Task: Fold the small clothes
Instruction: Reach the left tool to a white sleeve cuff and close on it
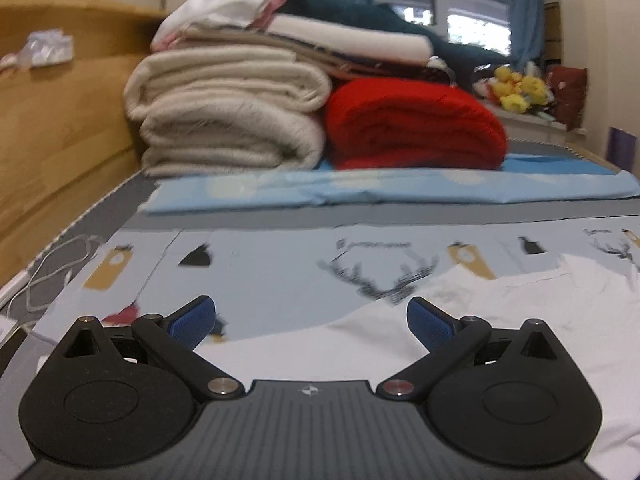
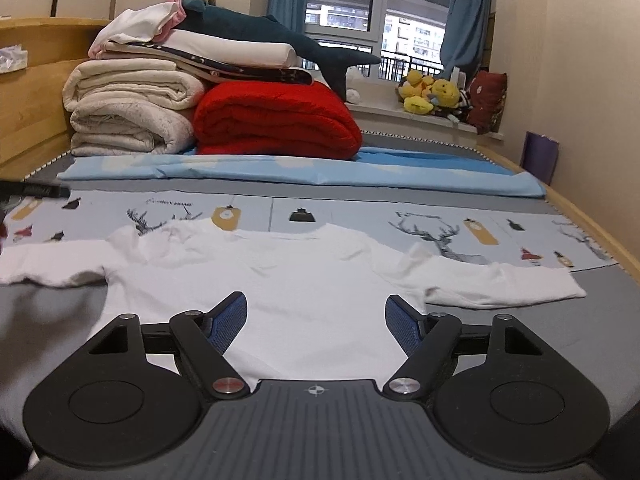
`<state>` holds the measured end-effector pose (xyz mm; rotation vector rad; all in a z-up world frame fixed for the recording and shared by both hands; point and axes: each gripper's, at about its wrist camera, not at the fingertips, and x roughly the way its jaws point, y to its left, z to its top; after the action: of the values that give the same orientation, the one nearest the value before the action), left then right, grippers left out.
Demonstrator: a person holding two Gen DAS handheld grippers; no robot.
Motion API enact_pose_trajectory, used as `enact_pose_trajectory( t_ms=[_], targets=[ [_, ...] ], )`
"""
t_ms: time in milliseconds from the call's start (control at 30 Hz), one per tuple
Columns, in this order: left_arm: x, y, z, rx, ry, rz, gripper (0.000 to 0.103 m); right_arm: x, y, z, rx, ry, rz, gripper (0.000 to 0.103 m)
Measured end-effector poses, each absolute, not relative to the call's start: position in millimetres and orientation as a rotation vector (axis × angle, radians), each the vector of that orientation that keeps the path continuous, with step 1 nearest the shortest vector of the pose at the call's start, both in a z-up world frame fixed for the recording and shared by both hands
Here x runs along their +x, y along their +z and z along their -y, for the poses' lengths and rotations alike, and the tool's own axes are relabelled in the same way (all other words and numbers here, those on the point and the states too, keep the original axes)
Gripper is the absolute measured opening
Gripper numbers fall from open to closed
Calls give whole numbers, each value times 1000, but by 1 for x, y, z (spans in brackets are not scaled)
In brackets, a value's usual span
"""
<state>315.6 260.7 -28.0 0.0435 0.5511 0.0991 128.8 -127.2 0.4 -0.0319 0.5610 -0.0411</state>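
**On the bed: white shirt spread flat, folding not begun**

On the bed (image 2: 600, 308), over a printed sheet with deer (image 2: 436, 240) and a grey cover, a small white long-sleeved shirt (image 2: 304, 280) lies flat, both sleeves stretched out to the sides. In my judgement the task is only at its start: the garment looks smoothed and ready, but no sleeve is turned in and no fold is visible yet. All the folding is left to do.

The right gripper (image 2: 316, 320) hangs over the lower middle part of the shirt. Its jaws stand wide apart and nothing is between the pads; they grasp nothing. The left gripper (image 1: 312, 320) is near the left side of the shirt, above the place where the white cloth meets the printed sheet. Its jaws are also released and empty.

Behind, at the head of the bed, there is a stack of cream blankets (image 2: 128, 116), a red blanket (image 2: 276, 120) and a folded light blue sheet (image 2: 304, 172).

Some things are hard to read. The left wrist view is blurred, so the edge of the shirt there is not sharp. The bottom hem is hidden under the right gripper body. The end of the left sleeve is cut off at the picture's edge. If other small clothes wait somewhere, I cannot see them.
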Motion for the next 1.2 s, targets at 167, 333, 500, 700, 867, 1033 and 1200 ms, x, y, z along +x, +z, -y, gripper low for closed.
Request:
enact_pose_trajectory(
  t_ms=[167,333,500,700,867,1033,1200],
  targets=[
    [329,-43,-319,-54,262,-648,99,155,-1,109,8,-43,-584,59],
    [340,-66,-387,-190,456,-763,82,165,-4,92,15,-1,-615,35],
    [338,-90,-435,-296,631,-846,82,171,-3,83,0,10,-625,35],
    [328,-106,-465,-404,750,-908,80,174,-2,83,-1,11,-629,35],
    [323,-113,-471,-423,808,-928,73,179,-4,86,2,13,-634,35],
    [317,-118,-485,-460,919,-902,65,187,-7,91,11,18,-629,35],
    [307,-117,-499,-495,1048,-869,63,196,-13,100,11,25,-629,35]
  ],
)
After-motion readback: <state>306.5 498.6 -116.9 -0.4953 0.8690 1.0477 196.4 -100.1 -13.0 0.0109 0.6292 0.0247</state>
